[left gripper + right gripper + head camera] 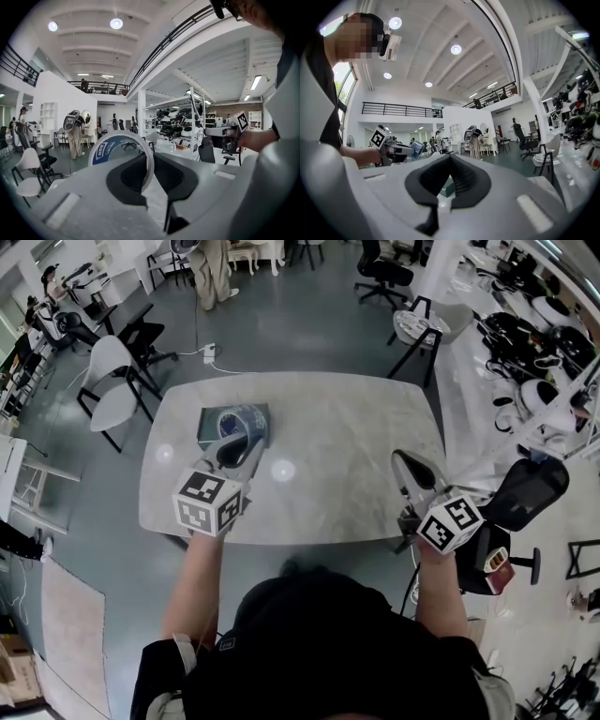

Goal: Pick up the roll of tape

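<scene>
The roll of tape (pixel 242 421), a white ring with a blue label, stands upright in my left gripper (pixel 238 442), above the left part of the grey table (pixel 356 446). In the left gripper view the jaws of the left gripper (pixel 149 161) are shut on the wall of the roll (pixel 110 149), one inside the ring and one outside. My right gripper (pixel 407 465) hovers over the table's right front, shut with nothing in it; its tips meet in its own view (pixel 450 157). That view also shows the roll (pixel 416 148) at the left.
A dark teal box (pixel 208 426) lies on the table under the roll. A white chair (pixel 112 381) stands at the left and a black office chair (pixel 530 493) at the right. A long bench with white gear (pixel 544 381) runs along the right. A person (pixel 214 273) stands far off.
</scene>
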Demonstrator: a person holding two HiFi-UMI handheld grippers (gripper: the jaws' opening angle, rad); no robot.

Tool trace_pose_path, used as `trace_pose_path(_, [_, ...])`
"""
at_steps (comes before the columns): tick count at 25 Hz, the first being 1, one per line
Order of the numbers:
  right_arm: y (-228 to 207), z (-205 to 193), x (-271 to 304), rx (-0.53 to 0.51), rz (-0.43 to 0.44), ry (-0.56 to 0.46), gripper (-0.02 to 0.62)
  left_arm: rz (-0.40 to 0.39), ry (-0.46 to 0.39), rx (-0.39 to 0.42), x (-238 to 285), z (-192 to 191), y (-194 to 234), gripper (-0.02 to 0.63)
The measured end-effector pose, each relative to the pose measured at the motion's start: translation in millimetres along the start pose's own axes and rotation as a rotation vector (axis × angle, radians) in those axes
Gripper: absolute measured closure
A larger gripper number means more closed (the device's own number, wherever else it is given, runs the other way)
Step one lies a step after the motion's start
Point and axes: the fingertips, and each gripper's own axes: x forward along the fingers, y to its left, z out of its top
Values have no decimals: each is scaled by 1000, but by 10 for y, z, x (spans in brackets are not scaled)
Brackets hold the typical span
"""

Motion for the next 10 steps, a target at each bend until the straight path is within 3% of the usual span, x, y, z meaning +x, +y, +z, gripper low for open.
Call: trace_pose_path(10, [0,-16,63,2,5,9,594,-10,5,-16,55,-45,46,552])
